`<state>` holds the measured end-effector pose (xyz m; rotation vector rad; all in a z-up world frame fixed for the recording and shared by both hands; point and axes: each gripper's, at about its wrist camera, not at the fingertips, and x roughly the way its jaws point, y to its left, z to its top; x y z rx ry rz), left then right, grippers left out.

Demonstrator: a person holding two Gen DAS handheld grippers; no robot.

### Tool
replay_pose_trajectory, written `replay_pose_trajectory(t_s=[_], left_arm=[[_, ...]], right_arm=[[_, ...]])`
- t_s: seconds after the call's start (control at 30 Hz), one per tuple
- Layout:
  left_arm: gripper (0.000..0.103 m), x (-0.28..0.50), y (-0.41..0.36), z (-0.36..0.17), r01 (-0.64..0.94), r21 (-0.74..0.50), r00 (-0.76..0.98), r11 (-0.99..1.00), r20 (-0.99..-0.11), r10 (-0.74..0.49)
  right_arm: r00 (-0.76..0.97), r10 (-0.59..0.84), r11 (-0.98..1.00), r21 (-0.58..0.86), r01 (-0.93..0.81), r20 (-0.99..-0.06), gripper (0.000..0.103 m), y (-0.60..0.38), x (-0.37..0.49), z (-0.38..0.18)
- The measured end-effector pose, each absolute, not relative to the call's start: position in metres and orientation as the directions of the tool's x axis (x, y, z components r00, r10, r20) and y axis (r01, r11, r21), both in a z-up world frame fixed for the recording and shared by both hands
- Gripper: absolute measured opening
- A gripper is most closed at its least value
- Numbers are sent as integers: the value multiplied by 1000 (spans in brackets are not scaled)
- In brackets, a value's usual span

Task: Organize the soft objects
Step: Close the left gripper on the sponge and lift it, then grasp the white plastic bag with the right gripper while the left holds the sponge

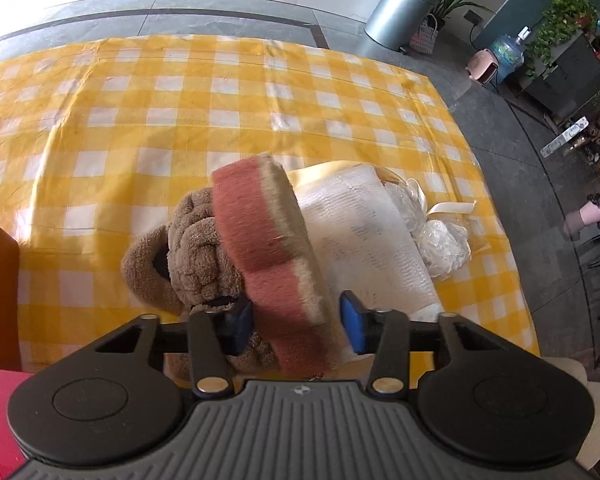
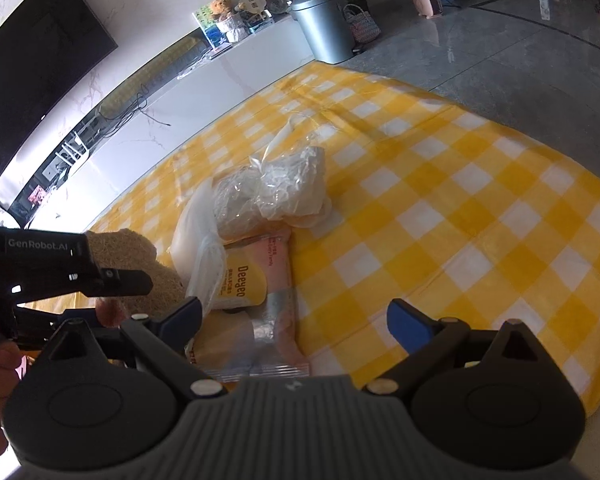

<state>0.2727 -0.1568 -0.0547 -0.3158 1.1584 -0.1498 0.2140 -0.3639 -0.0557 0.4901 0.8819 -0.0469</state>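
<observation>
1. Right now I am bringing the left claw (image 1: 296, 322) around the pink-and-tan scrubbing sponge (image 1: 266, 256). The sponge is standing on edge between the two blue pads. The right pad looks slightly clear of it, so I am reading this claw as not yet clamped on.
2. The sponge is leaning against the brown plush toy (image 1: 188, 256), with a white mesh-wrapped bundle (image 1: 364, 236) just behind it on the yellow checked cloth (image 1: 140, 120).
3. I am judging the sponge as light and springy, with a rough pink face and a fuzzy tan side. It should compress under the pads and hold without slipping.
4. I am taking it across its thickness near the lower end. A hold nearer its middle would keep it from pivoting when it is raised.
5. The plush is floppy and is touching the sponge, so it could snag on the left pad and drag along.
6. The right claw (image 2: 294, 322) is hanging released over a pink tissue pack (image 2: 256, 280) and crinkly plastic bags (image 2: 276, 188); those bags look slippery and shapeless.
</observation>
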Motion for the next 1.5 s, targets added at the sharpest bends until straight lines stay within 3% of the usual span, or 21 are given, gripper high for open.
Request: replay_pose_trajectory(t_s=[0.17,0.33,0.43,0.7,0.87,1.1,1.3,1.37,1.5], left_arm=[[37,269,-151,-54,-49,-344,421,938,-858,-293],[37,245,-146,-33,24,-331,462,943,-833,-304],[37,222,-136,-14,56,-343,519,938,-792,-320],[37,180,-107,29,121,-373,563,920,-738,-373],[37,167,-94,38,138,-369,550,919,-743,-380],[37,157,-89,37,141,-348,539,927,-758,-366],[38,153,-91,39,165,-359,536,919,-749,-389],[38,153,-92,39,162,-354,534,921,-753,-383],[37,151,-88,39,163,-338,534,927,-760,-371]], right_arm=[[674,190,853,460,246,-714,96,-373,211,-57],[758,384,653,736,182,-528,88,-388,212,-59],[760,443,589,793,153,-476,85,-385,218,-62],[725,379,688,699,195,-575,79,-361,236,-69],[715,359,761,631,149,-601,65,-345,244,-69],[703,360,799,592,108,-614,53,-333,253,-73],[690,356,816,569,99,-630,33,-328,255,-77],[691,362,816,571,89,-626,20,-327,254,-77],[689,372,819,569,73,-623,5,-324,253,-75]])
